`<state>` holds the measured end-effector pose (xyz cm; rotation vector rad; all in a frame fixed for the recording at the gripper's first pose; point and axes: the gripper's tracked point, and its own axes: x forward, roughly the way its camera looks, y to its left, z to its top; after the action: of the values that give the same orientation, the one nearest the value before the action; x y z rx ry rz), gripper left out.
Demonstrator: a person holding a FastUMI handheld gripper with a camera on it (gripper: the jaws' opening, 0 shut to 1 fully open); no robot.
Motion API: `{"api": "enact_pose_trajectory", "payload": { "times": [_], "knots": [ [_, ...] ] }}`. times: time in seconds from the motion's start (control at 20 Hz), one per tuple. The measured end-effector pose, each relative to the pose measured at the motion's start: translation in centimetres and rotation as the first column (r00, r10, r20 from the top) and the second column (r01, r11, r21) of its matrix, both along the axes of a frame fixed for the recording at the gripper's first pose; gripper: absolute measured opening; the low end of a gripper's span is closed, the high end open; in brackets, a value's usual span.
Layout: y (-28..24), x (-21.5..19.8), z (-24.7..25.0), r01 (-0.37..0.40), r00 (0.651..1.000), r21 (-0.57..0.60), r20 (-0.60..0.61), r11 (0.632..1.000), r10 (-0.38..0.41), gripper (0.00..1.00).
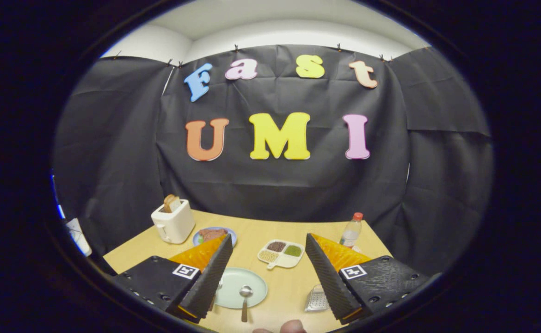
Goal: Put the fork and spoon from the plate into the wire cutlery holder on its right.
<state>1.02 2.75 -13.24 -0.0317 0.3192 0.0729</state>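
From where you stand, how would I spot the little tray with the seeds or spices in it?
Start at the wooden table and find the pale green plate between the open gripper fingers. Just beyond that plate, toward the black wall, lies the white divided tray, left of the red-capped bottle. It alone has compartments, holding dark, tan and green fillings.

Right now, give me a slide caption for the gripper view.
Open gripper above the plate holding a spoon, wire cutlery holder to its right.
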Motion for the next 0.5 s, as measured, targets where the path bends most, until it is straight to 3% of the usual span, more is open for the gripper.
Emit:
{"api": "enact_pose_trajectory", "payload": {
  "times": [0.25,0.5],
  "knots": [
    [1.3,-1.3,-8.6,-0.057,0.979,-0.035,-0.197,0.998,0.049,0.95],
    [2.9,-3.6,-16.1,-0.132,0.905,-0.059,-0.415,0.990,0.096,0.95]
  ]
}}
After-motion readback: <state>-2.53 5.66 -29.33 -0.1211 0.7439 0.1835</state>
